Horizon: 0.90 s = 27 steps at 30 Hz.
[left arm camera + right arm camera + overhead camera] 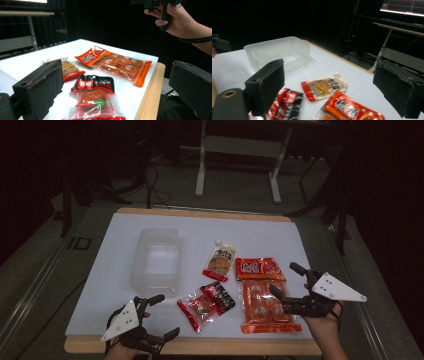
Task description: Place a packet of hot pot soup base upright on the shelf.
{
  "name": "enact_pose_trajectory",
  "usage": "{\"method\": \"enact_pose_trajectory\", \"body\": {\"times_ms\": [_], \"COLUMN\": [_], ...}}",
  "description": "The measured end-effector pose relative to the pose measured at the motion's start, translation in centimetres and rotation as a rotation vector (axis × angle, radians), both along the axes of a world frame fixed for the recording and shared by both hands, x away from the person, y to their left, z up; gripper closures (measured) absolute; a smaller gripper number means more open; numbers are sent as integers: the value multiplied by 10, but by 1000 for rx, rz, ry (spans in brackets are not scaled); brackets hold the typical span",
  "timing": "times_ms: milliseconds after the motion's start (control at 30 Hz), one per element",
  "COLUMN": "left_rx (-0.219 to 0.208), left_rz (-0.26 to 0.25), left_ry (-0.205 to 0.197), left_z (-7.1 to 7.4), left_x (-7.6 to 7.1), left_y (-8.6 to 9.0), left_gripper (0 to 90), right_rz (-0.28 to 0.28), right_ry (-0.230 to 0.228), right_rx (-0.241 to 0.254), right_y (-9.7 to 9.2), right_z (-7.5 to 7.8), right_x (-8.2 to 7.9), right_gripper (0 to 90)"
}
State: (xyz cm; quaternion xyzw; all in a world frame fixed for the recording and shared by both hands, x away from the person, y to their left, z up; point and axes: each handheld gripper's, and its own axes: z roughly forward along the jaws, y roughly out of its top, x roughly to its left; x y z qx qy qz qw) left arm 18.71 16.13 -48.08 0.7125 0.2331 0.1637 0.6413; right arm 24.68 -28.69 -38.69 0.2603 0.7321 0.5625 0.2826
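Observation:
Several snack packets lie on the white table (120, 285). A large orange packet (262, 292) (120, 63) (352, 106) is at the right. A beige and red packet (220, 260) (324, 86) (68, 67) lies behind the middle. Two small packets lie in front: a red and black packet (218, 296) (287, 102) and a clear red packet (196, 310) (96, 105). My left gripper (165, 316) (116, 72) is open at the front edge, left of the small packets. My right gripper (284, 278) (332, 70) is open above the orange packet's right side, holding nothing.
A clear plastic container (155, 262) (278, 53) stands empty left of the packets. The table's wooden front edge (225, 346) runs just under my hands. White desk legs (237, 162) stand on the floor beyond the table, amid dark surroundings.

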Motion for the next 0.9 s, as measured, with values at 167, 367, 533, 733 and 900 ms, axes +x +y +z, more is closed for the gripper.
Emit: {"method": "enact_pose_trajectory", "body": {"times_ms": [167, 367, 533, 733, 900], "left_rx": [-13, 1, 11, 8, 12], "left_rz": [14, 30, 24, 17, 6], "left_ry": [-6, -33, -26, -18, -17], "left_z": [0, -4, -5, -5, -5], "left_x": [1, 1, 2, 2, 2], "left_y": [2, -1, -1, -1, -3], "left_gripper": [0, 0, 0, 0, 0], "right_rz": [-21, -48, -70, -104, -128], "right_ry": [10, 14, 58, 128, 162], "right_rx": [5, -16, -9, 3, -10], "right_y": [-4, -7, -12, -19, -24], "right_z": [3, 5, 0, -10, -22], "right_x": [17, 34, 50, 70, 87], "right_gripper": [104, 120, 116, 99, 99]}}
